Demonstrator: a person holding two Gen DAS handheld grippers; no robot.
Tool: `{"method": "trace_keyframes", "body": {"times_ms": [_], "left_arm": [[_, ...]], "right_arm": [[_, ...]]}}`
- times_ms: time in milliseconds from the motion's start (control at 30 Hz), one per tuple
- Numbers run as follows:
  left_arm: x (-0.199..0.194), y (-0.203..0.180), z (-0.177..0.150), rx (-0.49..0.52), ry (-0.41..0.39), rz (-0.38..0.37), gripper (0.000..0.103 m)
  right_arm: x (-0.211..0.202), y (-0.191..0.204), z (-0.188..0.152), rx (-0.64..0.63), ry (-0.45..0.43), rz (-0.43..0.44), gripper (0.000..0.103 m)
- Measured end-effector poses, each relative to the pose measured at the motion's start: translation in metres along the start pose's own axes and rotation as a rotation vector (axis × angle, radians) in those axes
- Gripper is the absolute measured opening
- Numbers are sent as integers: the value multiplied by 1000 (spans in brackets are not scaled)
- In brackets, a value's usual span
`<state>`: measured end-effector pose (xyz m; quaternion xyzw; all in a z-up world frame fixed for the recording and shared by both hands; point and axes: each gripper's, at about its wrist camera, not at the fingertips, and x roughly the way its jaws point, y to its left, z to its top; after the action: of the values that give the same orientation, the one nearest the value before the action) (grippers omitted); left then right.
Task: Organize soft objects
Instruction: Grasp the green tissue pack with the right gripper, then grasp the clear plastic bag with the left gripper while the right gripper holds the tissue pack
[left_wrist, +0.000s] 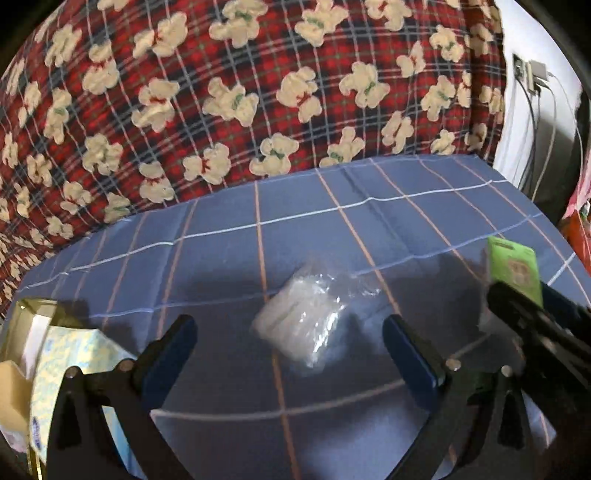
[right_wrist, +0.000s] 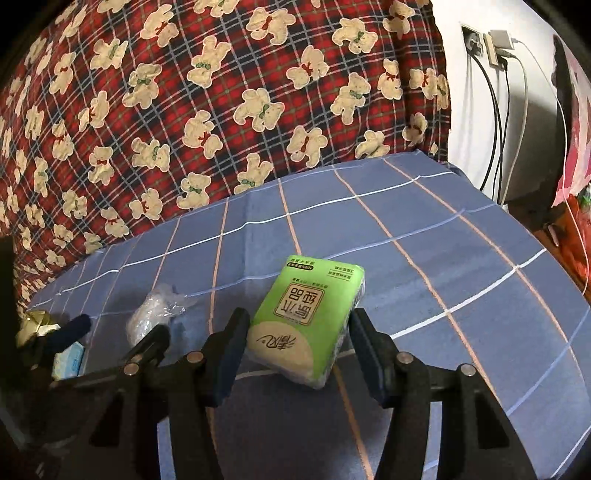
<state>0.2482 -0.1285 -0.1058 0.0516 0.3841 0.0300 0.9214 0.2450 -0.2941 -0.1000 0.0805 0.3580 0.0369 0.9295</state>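
Observation:
A clear plastic bag of white soft pads (left_wrist: 303, 325) lies on the blue checked sheet (left_wrist: 332, 221). My left gripper (left_wrist: 290, 350) is open, its jaws wide on either side of the bag, not touching it. A green tissue pack (right_wrist: 308, 321) lies between the jaws of my right gripper (right_wrist: 299, 347), which looks shut on it; the jaws touch its sides. The pack also shows in the left wrist view (left_wrist: 515, 269), above the right gripper's black body. The clear bag shows in the right wrist view (right_wrist: 151, 310), with the left gripper's fingers (right_wrist: 147, 343) in front of it.
A gold-rimmed box (left_wrist: 22, 332) with a blue-and-white tissue pack (left_wrist: 66, 365) inside stands at the left edge. A red plaid bear-print quilt (right_wrist: 221, 103) rises behind the sheet. A wall socket with cables (right_wrist: 495, 48) is at the right, beyond the bed edge.

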Motion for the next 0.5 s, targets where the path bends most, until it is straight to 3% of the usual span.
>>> {"method": "trace_keyframes", "body": {"times_ms": [233, 267, 300, 400, 500], "left_arm": [[28, 3, 8, -44, 59, -40, 88], [29, 2, 9, -41, 61, -43, 66], [33, 1, 11, -35, 76, -59, 55], [40, 5, 10, -57, 113, -164, 38], [37, 5, 6, -52, 105, -174, 34]], "right_arm": [[-2, -2, -2, 5, -23, 2, 59], [-3, -1, -2, 6, -28, 7, 59], [-3, -1, -1, 7, -30, 7, 59], [-3, -3, -1, 16, -34, 13, 59], [-5, -4, -2, 23, -41, 19, 59]]}}
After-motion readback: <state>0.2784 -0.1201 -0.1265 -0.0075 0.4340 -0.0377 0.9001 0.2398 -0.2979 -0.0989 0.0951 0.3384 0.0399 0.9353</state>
